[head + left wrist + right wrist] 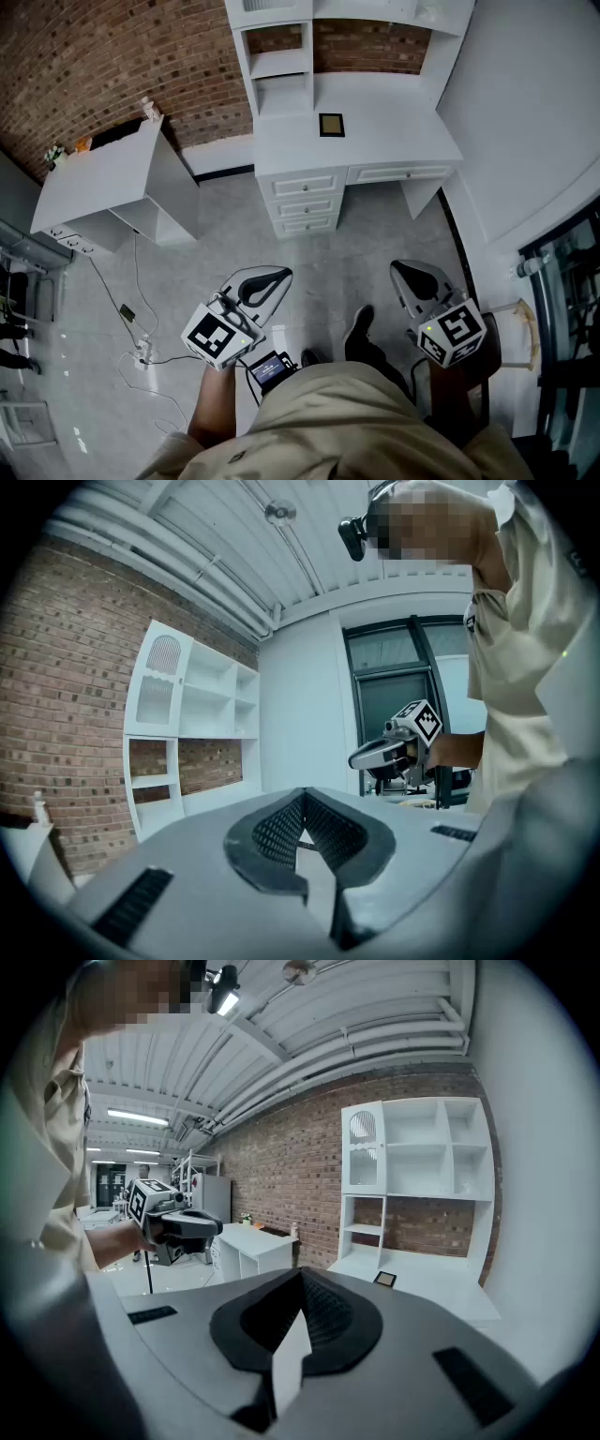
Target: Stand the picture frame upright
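Observation:
The picture frame (331,124) is small and dark with a pale inside. It lies flat on the white desk (394,131), and it also shows as a small flat frame (384,1280) in the right gripper view. Both grippers hang over the floor, well short of the desk. My left gripper (279,275) is shut and holds nothing, its tips (302,797) meeting in its own view. My right gripper (401,270) is shut and holds nothing too, tips (301,1276) together. Each camera sees the other gripper held out in a hand: the right one (389,752) and the left one (178,1224).
The desk has a drawer stack (305,202) and a white shelf unit (281,56) against the brick wall. A white cabinet (103,178) stands at the left, with cables and a power strip (141,352) on the floor. A wooden chair (525,328) is at the right.

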